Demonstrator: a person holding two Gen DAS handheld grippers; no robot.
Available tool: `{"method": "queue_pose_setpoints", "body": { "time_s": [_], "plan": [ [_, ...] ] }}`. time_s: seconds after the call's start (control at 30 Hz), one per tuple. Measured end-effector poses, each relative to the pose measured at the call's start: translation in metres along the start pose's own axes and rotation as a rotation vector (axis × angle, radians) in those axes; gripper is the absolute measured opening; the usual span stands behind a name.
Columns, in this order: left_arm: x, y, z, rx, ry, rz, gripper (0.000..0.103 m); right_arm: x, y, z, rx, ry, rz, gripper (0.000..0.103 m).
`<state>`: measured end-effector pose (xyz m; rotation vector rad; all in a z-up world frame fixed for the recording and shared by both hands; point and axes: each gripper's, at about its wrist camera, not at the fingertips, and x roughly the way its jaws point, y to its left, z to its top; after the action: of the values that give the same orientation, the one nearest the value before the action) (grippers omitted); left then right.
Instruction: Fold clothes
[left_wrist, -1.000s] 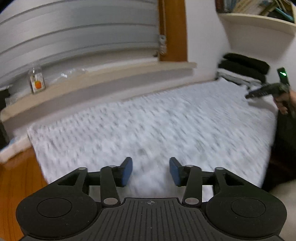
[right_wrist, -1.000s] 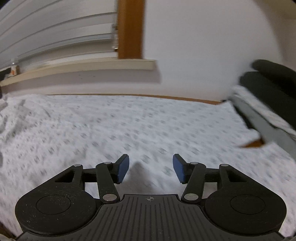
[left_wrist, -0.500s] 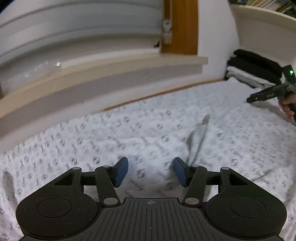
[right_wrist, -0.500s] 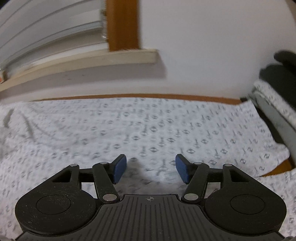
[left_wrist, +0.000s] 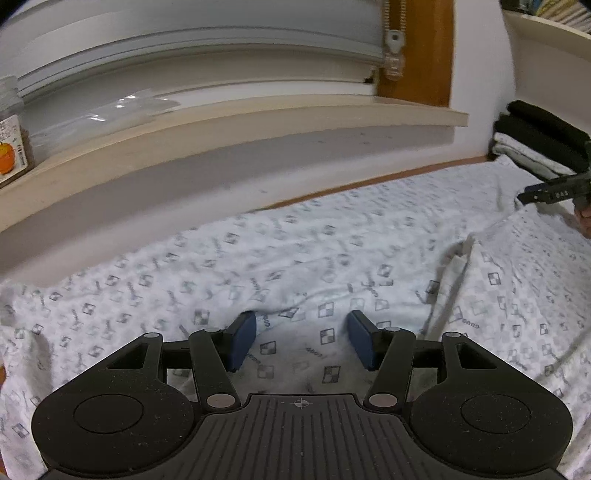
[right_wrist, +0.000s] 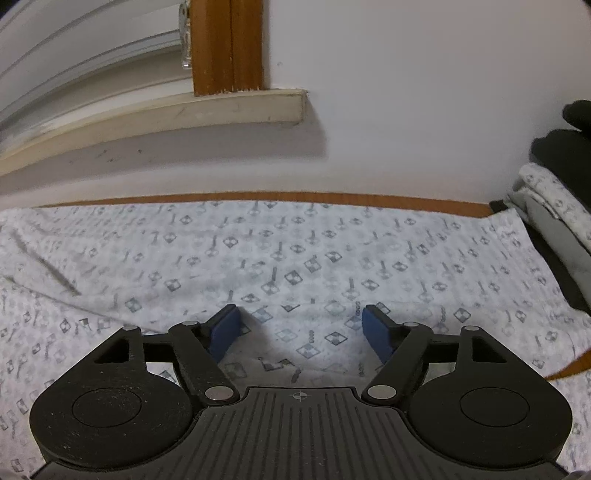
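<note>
A white garment with a small grey printed pattern (left_wrist: 332, 251) lies spread over the wooden surface and fills the lower part of both views (right_wrist: 295, 251). A raised crease (left_wrist: 454, 273) runs through it at the right of the left wrist view. My left gripper (left_wrist: 301, 339) hovers low over the cloth, open, nothing between its blue pads. My right gripper (right_wrist: 301, 332) is also open just above the cloth near its far edge. The right gripper (left_wrist: 554, 192) shows too at the far right of the left wrist view, held by a hand.
A stack of folded clothes, black on top of white and grey (left_wrist: 535, 140), sits at the right against the wall (right_wrist: 554, 214). A beige window sill (left_wrist: 221, 125) runs behind, with a jar (left_wrist: 11, 147) at its left. A strip of wooden surface (right_wrist: 332, 197) borders the cloth.
Both grippers have moved forward and down towards the garment's far side near the wall. The sill and wall loom larger. Both stay open.
</note>
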<state>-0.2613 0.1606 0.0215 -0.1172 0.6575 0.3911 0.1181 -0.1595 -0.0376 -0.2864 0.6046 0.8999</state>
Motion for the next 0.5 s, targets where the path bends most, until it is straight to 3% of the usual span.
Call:
{"method": "queue_pose_setpoints", "body": {
  "time_s": [0.3,0.5],
  "plan": [
    [0.025,0.039,0.02,-0.001,0.001,0.027,0.064,0.029,0.012,0.024,0.004,-0.002,-0.003,0.076],
    [0.005,0.016,0.014,0.011,0.0,0.116,0.07,0.006,0.012,0.017,0.014,-0.017,0.021,0.075]
  ]
}}
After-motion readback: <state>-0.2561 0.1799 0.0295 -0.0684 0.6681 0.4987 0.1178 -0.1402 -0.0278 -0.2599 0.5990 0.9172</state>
